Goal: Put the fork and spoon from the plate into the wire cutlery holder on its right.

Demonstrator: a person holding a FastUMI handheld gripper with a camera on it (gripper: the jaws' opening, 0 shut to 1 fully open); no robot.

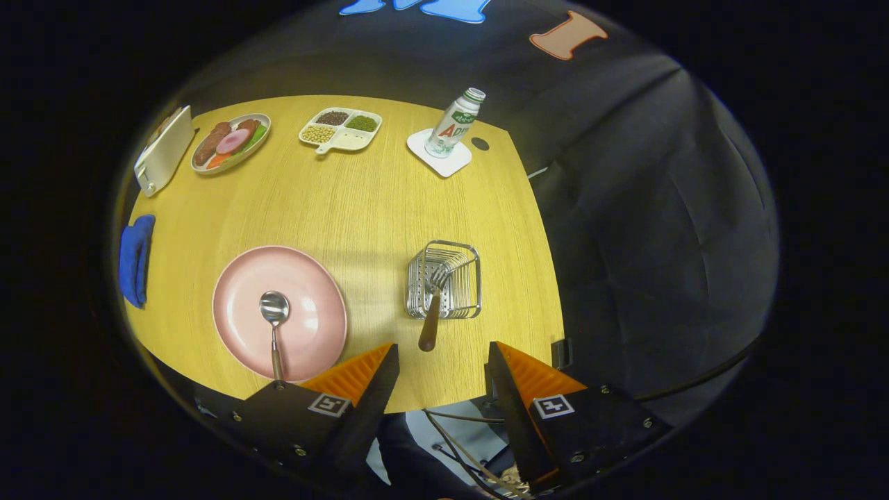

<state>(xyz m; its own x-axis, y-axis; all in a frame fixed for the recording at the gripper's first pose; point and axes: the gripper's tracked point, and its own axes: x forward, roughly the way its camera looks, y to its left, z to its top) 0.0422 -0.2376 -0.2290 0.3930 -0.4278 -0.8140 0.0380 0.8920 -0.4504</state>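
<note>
From my remote seat, the tool (442, 364) hangs high over the near edge of the counter (361, 201) with its fingers spread wide apart and nothing between them. The fork (432, 312) already leans in the wire cutlery holder (446, 280), tines down in the basket, brown handle sticking out toward me just ahead of the fingers. The spoon (275, 326) lies on the pink plate (312, 305), bowl away from me, its handle reaching over the near rim beside my left finger (354, 375). So I judge the fork step done and the spoon step next: I would swing left, drop low and close on that handle.
</note>
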